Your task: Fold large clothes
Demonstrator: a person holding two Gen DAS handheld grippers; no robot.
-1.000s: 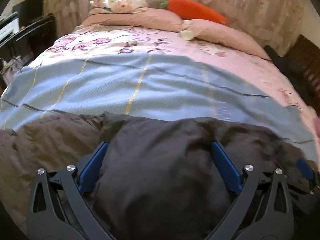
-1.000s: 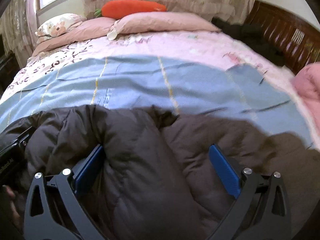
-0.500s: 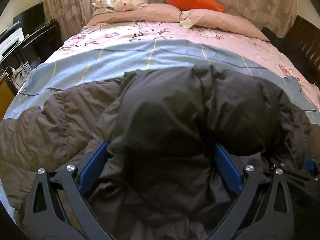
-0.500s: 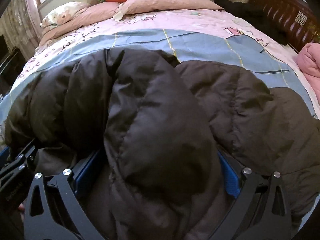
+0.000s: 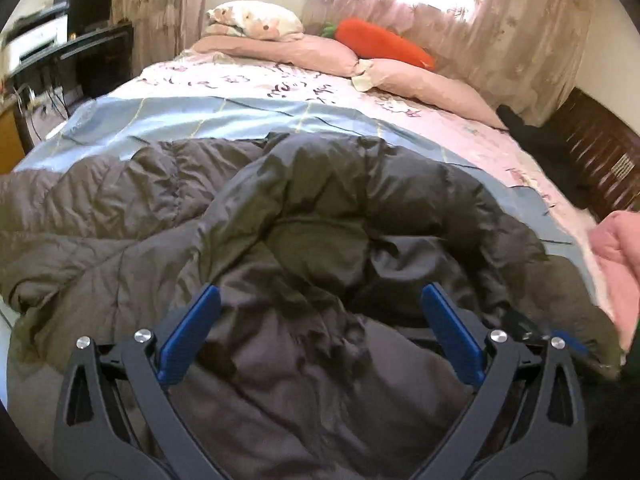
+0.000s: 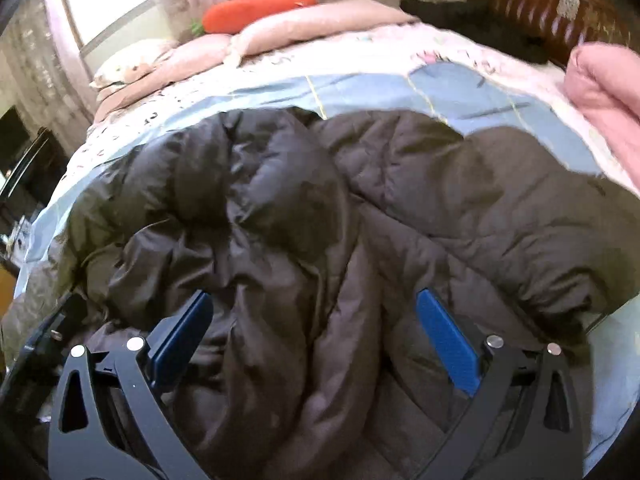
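Item before you: one large dark brown quilted down jacket (image 5: 320,248), shiny synthetic shell, stitched in puffy horizontal channels. You see it lying crumpled across the near end of the bed, on the pale blue blanket. State: partly folded, not flat. In your left wrist view a darker puffy section is doubled over the middle, forming a raised curved ridge, while a lighter brown panel spreads flat to the left. In your right wrist view the same jacket (image 6: 320,240) shows two bulging lobes with a deep crease between them; the right-hand panel lies smoother. The rolled part may be the hood or a sleeve; blur prevents certainty.
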